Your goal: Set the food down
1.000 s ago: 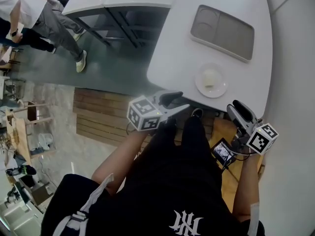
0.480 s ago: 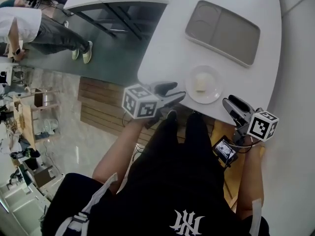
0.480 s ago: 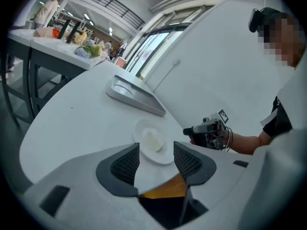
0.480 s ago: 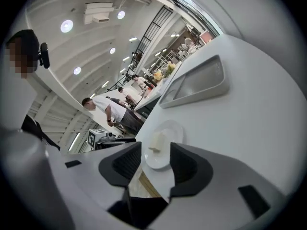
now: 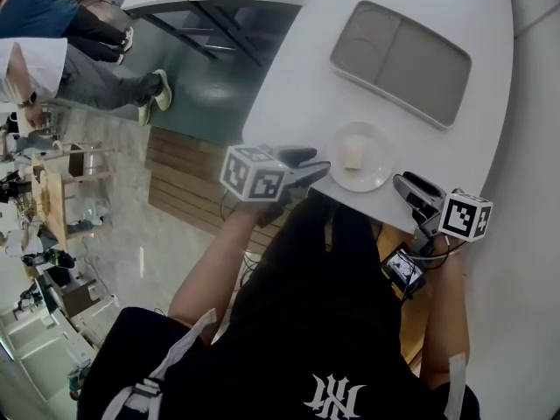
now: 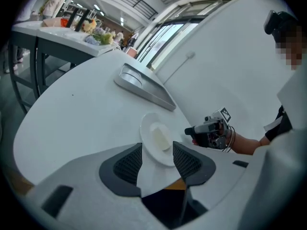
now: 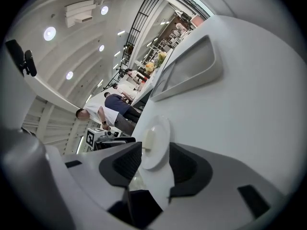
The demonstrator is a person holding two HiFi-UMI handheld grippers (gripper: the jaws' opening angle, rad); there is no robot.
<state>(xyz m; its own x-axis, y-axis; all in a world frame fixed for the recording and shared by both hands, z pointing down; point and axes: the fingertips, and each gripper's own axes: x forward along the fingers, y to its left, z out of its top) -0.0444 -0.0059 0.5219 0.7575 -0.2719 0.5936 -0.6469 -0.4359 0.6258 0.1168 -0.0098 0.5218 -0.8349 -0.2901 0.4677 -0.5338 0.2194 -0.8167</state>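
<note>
While the left hand-held gripper (image 5: 317, 161) and the right hand-held gripper (image 5: 404, 185) hang empty at the near edge of the white table (image 5: 297, 86), the food (image 5: 353, 152), a pale block, already lies on a small round plate (image 5: 378, 170) on that table, close to the edge. Left: at the plate's 9 o'clock, tips at the table edge, near the rim and apart from it; jaws apart, nothing gripped. Right: at the plate's 4 o'clock, off the table edge; jaws spread wide, having just been opening, nothing between the pads. Each gripper's own view shows the plate beyond the gap, in line with it. A grey compartment tray (image 5: 437, 77) lies at the plate's 1 o'clock. Judgement: the food is down on the table, yet both grippers point at the plate from either side, so the step in hand reads as an approach, possibly to lift the plate and set it on the tray; cannot settle which. Next move would call for a gripper to take the thin rim squarely and keep the plate level, since the block lies loose. Against the frame a second ago: table edge and plate then lay well ahead of both grippers; now the grippers flank the plate, which has kept its place on the table.
</note>
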